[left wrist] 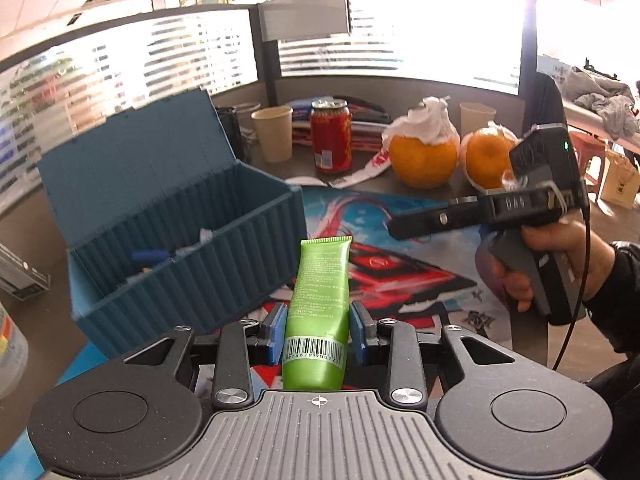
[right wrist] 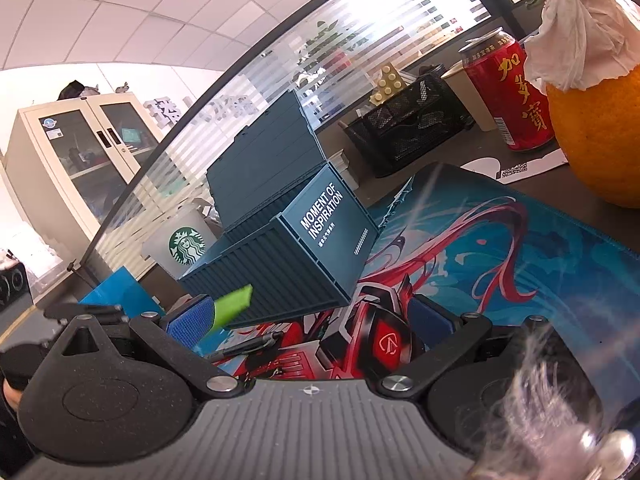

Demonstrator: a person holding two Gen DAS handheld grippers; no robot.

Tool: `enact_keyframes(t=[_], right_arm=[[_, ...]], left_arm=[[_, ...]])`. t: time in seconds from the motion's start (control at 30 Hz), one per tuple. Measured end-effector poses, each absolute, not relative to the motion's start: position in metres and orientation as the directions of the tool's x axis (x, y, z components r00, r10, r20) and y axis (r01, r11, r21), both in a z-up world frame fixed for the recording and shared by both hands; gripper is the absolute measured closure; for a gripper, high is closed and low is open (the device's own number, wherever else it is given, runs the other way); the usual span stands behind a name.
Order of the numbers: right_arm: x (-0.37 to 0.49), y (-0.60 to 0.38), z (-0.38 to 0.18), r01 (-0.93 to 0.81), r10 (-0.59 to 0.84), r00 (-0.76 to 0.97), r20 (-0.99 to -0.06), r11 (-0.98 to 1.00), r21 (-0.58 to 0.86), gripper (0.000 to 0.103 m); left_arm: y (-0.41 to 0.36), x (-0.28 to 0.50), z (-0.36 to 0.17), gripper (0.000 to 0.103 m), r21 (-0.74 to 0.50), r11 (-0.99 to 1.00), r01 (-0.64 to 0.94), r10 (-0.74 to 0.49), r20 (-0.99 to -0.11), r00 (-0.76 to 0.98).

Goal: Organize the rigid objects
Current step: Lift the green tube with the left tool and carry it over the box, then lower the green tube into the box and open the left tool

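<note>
The left hand-held gripper [left wrist: 317, 330] points forward and downward, and its two blue pads press on the lower part of a green tube [left wrist: 318, 312], so the tube is gripped and hangs above the mat [left wrist: 420, 216]. The right hand-held gripper [right wrist: 316, 318] is held by a hand [left wrist: 560, 264] in a dark sleeve, almost level, at the right of the box [left wrist: 180, 216]; its jaws stand wide apart with nothing between them. The counter [left wrist: 36, 224] is brown and carries a colourful mat, the blue box with its lid raised, a red can [left wrist: 331, 136], two paper cups, two oranges [left wrist: 423, 156] with white wrapping, and a black mesh holder [right wrist: 404, 128]. Behind them are striped glass walls and, further, a cabinet [right wrist: 76, 148]. The long axis of the tube runs away from the left hand-held gripper, its flat sealed end pointing forward, just at the right of the box's front corner.
</note>
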State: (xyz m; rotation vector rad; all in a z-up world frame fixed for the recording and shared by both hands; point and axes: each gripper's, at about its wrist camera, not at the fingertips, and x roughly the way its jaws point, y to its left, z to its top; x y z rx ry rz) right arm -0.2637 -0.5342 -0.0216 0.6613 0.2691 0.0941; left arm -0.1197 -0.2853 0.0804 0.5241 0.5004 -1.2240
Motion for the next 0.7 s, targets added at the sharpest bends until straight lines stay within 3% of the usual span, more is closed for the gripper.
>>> enact_keyframes(t=[0.33,0.7], right_arm=[[-0.261,-0.534,-0.022,-0.019,0.194,0.957,-0.218,0.787,0.617,0.0],[-0.259,-0.534,-0.023,-0.03,0.21,0.952,-0.221,0.786,0.617,0.0]], left_arm=[[-0.293,-0.107,0.124,0.072,0.234,0.227,0.945,-0.743,-0.586,0.323],[-0.318,-0.072,0.15,0.072,0.283,0.193,0.94,-0.728,-0.601,0.33]])
